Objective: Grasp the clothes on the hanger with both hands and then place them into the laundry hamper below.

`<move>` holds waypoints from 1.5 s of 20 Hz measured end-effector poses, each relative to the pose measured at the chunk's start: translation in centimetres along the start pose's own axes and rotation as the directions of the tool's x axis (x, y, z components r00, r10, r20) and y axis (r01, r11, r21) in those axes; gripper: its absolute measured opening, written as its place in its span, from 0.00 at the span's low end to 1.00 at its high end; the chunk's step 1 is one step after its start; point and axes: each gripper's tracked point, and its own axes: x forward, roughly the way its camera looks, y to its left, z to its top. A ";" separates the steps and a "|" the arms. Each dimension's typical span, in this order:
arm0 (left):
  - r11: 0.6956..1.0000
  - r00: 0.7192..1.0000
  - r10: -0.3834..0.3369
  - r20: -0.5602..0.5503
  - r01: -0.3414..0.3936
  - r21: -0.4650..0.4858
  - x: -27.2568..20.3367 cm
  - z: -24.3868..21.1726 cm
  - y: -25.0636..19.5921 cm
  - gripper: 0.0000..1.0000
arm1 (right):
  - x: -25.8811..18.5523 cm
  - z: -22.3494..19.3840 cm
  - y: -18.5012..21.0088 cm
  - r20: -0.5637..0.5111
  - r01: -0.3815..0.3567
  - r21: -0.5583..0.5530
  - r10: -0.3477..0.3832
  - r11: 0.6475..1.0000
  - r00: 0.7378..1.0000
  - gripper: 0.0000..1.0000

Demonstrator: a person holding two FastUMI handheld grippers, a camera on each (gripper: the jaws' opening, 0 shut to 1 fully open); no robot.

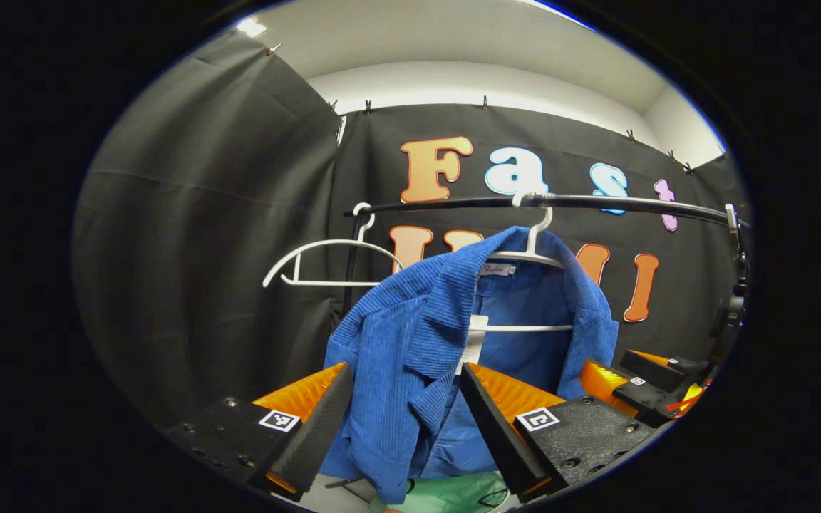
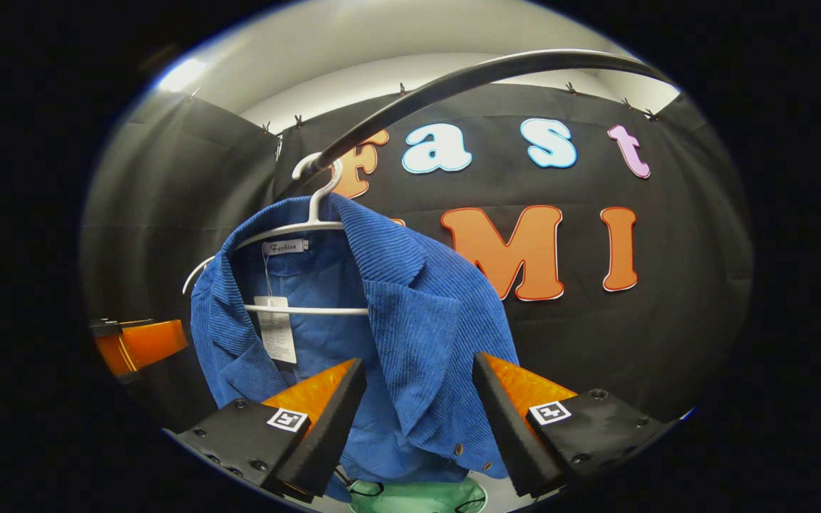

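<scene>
A blue corduroy jacket (image 1: 417,335) hangs on a white hanger (image 1: 533,253) from a black rail (image 1: 596,203). My left gripper (image 1: 405,370) is open, and the jacket's front panel shows between its fingers, which stand apart on either side. In the right gripper view the same jacket (image 2: 410,313) hangs from its hanger (image 2: 296,229), and my right gripper (image 2: 417,362) is open around the other front panel. The green hamper (image 1: 453,495) sits below the jacket, also visible as the hamper (image 2: 417,497). The right gripper (image 1: 624,377) shows beside the jacket's far edge.
An empty white hanger (image 1: 325,260) hangs on the rail to the left of the jacket. A black upright post (image 1: 738,285) carries the rail's right end. The left gripper (image 2: 140,343) shows at the left edge of the right gripper view. The rail (image 2: 467,78) arcs overhead.
</scene>
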 end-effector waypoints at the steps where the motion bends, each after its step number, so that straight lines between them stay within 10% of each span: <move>1: 1.000 1.000 -0.007 -0.002 0.007 0.002 0.3 -0.2 -0.3 0.93 | 0.5 -0.2 0.2 -0.001 0.003 -0.010 -0.003 1.000 1.000 0.98; 8: 1.000 1.000 -0.012 -0.026 0.012 0.001 4.7 -2.0 -1.2 0.94 | 3.4 -1.4 0.9 -0.022 0.013 -0.008 -0.013 1.000 1.000 0.98; 13: 1.000 0.999 -0.011 -0.050 0.011 -0.004 6.9 -3.4 -1.5 0.93 | 4.2 -2.2 0.6 -0.035 0.030 -0.031 -0.031 0.999 0.999 0.67; 16: 1.000 0.999 -0.002 -0.046 0.003 0.016 7.6 -3.5 -0.7 0.54 | 4.2 -2.6 1.0 -0.063 -0.013 0.038 0.015 0.999 0.998 0.43; 17: 1.000 0.999 -0.004 -0.047 0.004 0.007 7.9 -3.6 -0.4 0.42 | 4.2 -2.7 1.2 -0.068 -0.036 0.072 0.041 0.997 0.997 0.21; 20: 0.998 0.997 -0.049 -0.067 0.047 -0.031 7.8 -3.6 -0.2 0.03 | 4.1 -1.9 0.4 -0.068 -0.066 0.104 0.073 0.992 0.995 0.18; 26: 0.996 0.995 -0.072 -0.064 0.069 -0.052 6.1 -1.9 1.9 0.00 | 2.3 0.9 0.1 -0.024 -0.269 0.375 0.300 0.887 0.954 0.08; 30: 0.997 0.997 -0.068 -0.043 0.065 -0.049 4.8 0.4 3.4 0.00 | 2.3 3.9 -3.4 0.056 -0.294 0.448 0.302 0.844 0.952 0.08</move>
